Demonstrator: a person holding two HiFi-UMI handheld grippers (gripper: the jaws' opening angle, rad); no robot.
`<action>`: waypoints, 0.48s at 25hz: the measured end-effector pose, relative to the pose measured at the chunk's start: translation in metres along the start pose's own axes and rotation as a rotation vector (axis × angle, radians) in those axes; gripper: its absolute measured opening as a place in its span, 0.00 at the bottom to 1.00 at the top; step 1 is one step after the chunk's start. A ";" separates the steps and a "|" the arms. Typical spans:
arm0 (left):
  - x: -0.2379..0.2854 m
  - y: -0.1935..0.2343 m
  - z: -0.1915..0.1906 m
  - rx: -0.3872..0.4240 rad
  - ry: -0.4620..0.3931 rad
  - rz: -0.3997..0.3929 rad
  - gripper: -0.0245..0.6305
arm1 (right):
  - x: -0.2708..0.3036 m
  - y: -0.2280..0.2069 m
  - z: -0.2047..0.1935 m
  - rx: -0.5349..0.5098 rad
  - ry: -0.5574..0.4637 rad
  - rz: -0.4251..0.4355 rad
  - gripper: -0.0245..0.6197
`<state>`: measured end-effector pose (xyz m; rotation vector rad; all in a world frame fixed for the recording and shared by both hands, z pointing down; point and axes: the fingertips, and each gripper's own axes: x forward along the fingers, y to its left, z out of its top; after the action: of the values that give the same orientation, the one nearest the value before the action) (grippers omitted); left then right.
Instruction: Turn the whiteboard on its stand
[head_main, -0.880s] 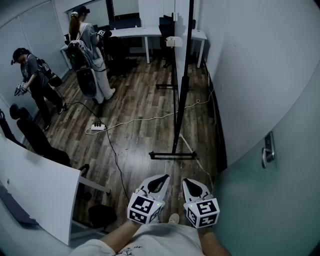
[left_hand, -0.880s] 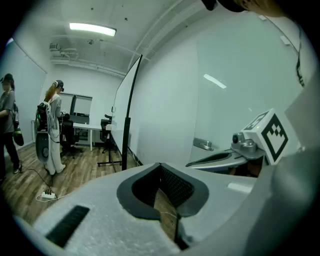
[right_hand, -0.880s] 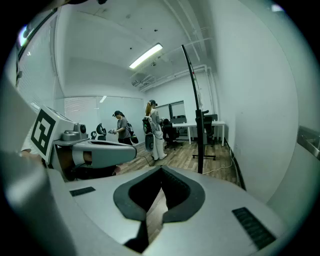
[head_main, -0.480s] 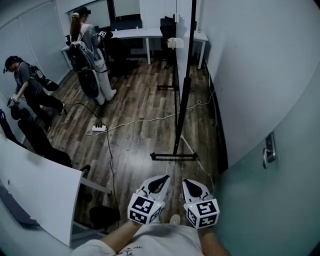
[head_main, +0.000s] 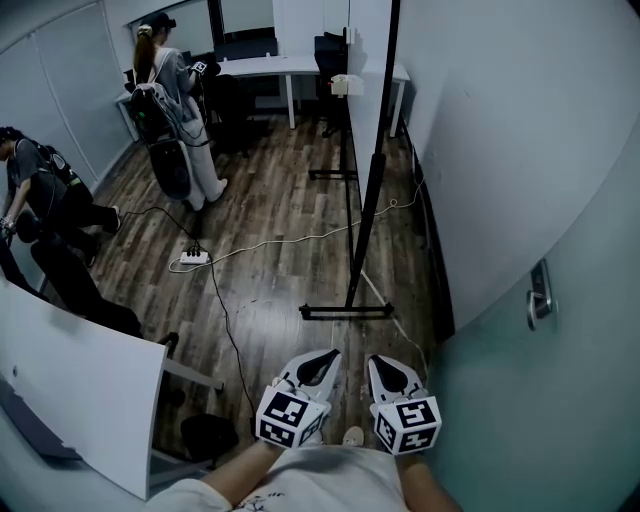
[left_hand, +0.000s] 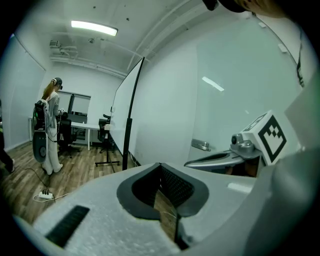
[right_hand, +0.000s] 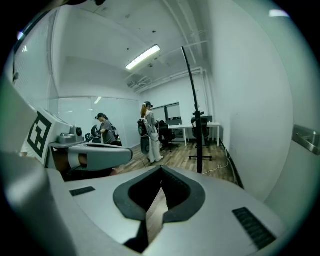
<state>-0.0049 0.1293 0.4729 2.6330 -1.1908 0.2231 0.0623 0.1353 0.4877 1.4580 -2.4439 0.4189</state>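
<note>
The whiteboard (head_main: 371, 190) stands edge-on ahead of me on its black stand, with the near foot (head_main: 345, 312) on the wood floor and the board close to the right wall. In the left gripper view the whiteboard (left_hand: 131, 107) rises at centre left; in the right gripper view it (right_hand: 195, 120) shows as a thin dark post. My left gripper (head_main: 328, 356) and right gripper (head_main: 376, 363) hover side by side low in front of my body, short of the stand's foot and touching nothing. Both are shut and hold nothing. The same shut jaws show on the left gripper (left_hand: 160, 165) and the right gripper (right_hand: 161, 168).
A power strip (head_main: 190, 257) with cables trailing over the floor lies left of the stand. Two people (head_main: 170, 100) stand at the left and far left. A white desk (head_main: 90, 380) is at my lower left, a door with a handle (head_main: 538, 295) at my right, and desks (head_main: 270, 65) at the back.
The person at the far left has bent down and moved further left, partly out of view. Both grippers and the whiteboard stay where they were.
</note>
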 end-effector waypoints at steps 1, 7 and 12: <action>-0.003 0.002 0.000 0.001 -0.001 -0.004 0.05 | 0.001 0.001 0.000 0.015 -0.008 -0.009 0.05; -0.018 0.021 0.000 0.010 -0.007 -0.017 0.05 | 0.008 0.012 0.002 0.033 -0.020 -0.043 0.05; -0.026 0.030 -0.009 -0.002 0.004 -0.017 0.05 | 0.012 0.023 -0.005 0.048 -0.007 -0.043 0.05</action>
<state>-0.0448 0.1320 0.4803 2.6383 -1.1667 0.2246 0.0365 0.1381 0.4945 1.5306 -2.4191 0.4666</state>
